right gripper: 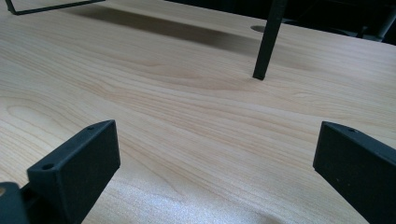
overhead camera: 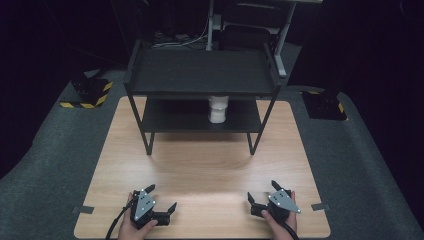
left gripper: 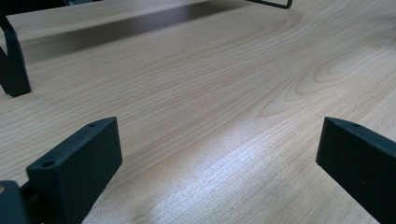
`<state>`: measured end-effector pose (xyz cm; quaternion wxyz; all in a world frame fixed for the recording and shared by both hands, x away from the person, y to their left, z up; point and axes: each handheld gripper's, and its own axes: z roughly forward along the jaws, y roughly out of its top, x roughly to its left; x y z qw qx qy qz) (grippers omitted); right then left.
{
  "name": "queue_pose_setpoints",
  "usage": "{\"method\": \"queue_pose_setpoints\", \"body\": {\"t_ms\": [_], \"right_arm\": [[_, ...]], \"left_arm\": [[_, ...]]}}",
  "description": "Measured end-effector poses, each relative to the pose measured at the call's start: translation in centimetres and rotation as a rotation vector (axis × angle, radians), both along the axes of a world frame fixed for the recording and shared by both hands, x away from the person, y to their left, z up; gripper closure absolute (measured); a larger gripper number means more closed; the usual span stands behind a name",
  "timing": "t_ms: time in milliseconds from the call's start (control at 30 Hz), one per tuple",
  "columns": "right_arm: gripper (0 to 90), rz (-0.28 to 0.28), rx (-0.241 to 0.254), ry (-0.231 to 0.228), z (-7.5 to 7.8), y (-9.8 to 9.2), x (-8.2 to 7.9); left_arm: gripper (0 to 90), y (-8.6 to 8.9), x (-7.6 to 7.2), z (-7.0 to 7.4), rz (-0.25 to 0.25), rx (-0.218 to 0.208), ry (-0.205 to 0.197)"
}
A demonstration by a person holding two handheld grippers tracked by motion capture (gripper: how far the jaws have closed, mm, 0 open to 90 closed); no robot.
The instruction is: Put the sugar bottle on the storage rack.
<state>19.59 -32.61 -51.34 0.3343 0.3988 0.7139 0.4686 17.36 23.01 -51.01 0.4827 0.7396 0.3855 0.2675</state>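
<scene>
My left gripper (overhead camera: 161, 198) rests near the table's front edge at the left, jaws wide open over bare wood, nothing between them (left gripper: 219, 154). At the front right my right gripper (overhead camera: 262, 192) is likewise open and holds nothing (right gripper: 217, 154). A black two-tier shelf rack (overhead camera: 202, 75) stands at the back of the wooden table (overhead camera: 205, 170). On its lower shelf sits a white cup-like object (overhead camera: 218, 109), partly hidden by the upper shelf. Both grippers are well short of the rack.
A rack leg (right gripper: 268, 42) rises ahead of the right gripper, and another leg (left gripper: 14, 70) stands at the far left of the left gripper view. Grey carpet surrounds the table, with yellow-black striped bases (overhead camera: 89, 95) at the back left and back right (overhead camera: 325, 106).
</scene>
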Motion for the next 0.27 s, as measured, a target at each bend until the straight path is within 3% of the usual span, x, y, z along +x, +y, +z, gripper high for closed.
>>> {"method": "queue_pose_setpoints", "body": {"t_ms": [267], "right_arm": [[0.0, -0.003, -0.004, -0.004, -0.06, 0.06, -0.12]], "left_arm": [[0.5, -0.03, 0.09, 0.03, -0.001, -0.001, 0.003]]}}
